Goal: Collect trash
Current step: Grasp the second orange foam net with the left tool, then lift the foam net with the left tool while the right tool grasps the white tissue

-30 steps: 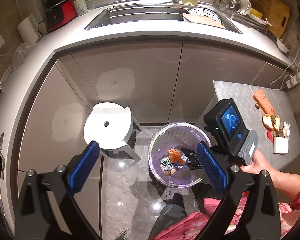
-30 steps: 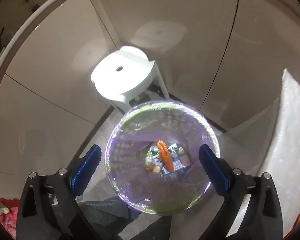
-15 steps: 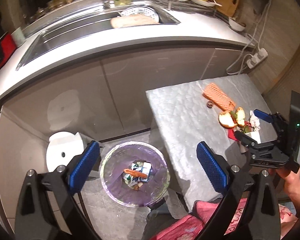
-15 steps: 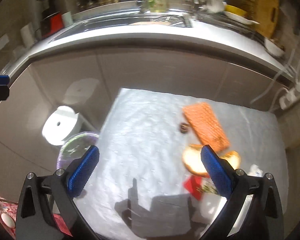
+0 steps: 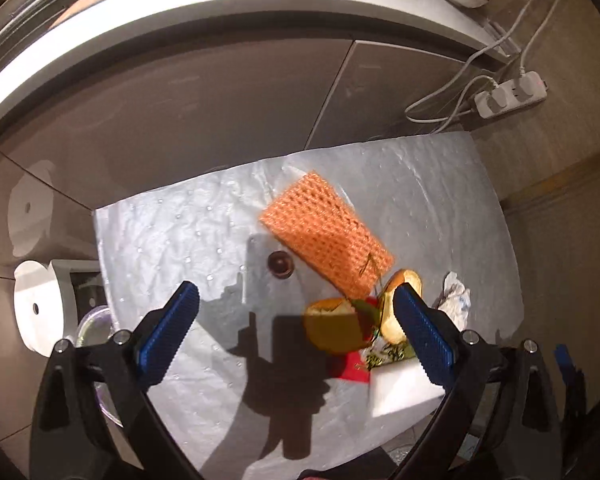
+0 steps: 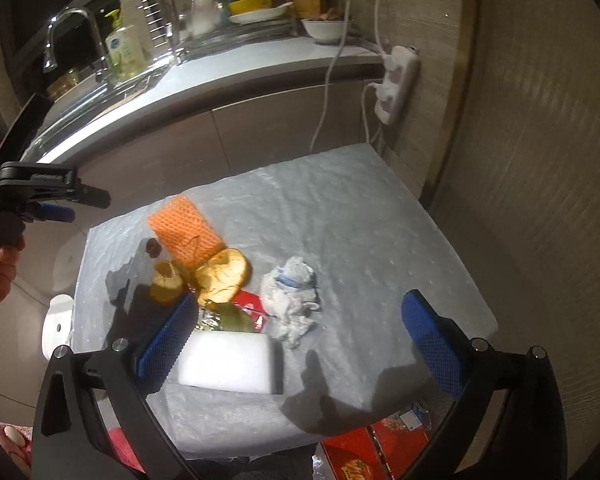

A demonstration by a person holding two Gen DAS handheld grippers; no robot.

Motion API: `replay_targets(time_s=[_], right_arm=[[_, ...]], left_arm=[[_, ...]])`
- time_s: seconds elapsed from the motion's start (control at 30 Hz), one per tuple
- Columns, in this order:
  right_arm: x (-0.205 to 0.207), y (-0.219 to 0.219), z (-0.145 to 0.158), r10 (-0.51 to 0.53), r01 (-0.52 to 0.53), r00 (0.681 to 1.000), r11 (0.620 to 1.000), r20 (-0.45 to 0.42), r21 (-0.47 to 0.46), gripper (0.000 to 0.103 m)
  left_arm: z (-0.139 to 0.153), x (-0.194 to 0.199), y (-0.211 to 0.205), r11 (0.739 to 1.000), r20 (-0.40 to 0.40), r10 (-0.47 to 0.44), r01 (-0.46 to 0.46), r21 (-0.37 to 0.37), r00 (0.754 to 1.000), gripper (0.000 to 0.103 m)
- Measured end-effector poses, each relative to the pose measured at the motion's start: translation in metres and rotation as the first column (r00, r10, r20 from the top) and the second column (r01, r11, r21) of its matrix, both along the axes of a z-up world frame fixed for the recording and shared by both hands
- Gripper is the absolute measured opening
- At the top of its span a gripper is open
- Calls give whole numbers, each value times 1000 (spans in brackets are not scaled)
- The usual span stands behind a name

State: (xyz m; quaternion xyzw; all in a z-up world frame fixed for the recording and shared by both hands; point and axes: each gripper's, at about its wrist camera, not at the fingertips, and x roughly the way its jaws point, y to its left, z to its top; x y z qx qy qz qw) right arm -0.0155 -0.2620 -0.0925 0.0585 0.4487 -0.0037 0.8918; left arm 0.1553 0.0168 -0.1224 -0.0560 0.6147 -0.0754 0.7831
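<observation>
While both the left tool and right tool hang spread and empty, the trash lies scattered on the plastic-covered counter below the kitchen sink.

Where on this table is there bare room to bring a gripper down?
Bare cover lies left of the brown cap and along the far edge behind the orange foam net. The near right is crowded: orange peels, crumpled tissue, red wrapper and white block sit bunched.
</observation>
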Motion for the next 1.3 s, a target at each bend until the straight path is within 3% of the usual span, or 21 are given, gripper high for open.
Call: replay_targets(time_s=[0.2, 0.4, 0.77, 0.87, 1.0, 1.13, 1.2, 1.3], right_arm=[[-1, -41, -18, -41, 43, 999, 998, -28, 50, 101], [6, -68, -33, -43, 48, 998, 994, -53, 93, 101], [31, -90, -51, 2, 7, 997, 992, -72, 130, 101], [36, -93, -52, 10, 0, 997, 991, -70, 135, 101], [38, -94, -55, 19, -9, 997, 990, -72, 138, 101], [41, -93, -59, 31, -19, 996, 988, -80, 151, 101], [42, -92, -61, 39, -26, 996, 987, -81, 157, 101], [46, -88, -65, 59, -45, 995, 985, -84, 166, 101]], left_arm=[[-48, 40, -42, 990, -119, 111, -98, 104, 987, 93], [-84, 61, -54, 966, -224, 244, -217, 142, 944, 93], [-118, 71, -73, 947, -328, 306, -251, 199, 894, 93], [-123, 71, -80, 948, -332, 298, -237, 212, 895, 87], [-117, 71, -84, 959, -327, 274, -230, 168, 905, 59], [-108, 73, -87, 968, -311, 242, -205, 145, 919, 42], [-100, 72, -84, 972, -296, 229, -199, 126, 928, 27], [-87, 71, -78, 979, -271, 201, -181, 97, 941, 21]])
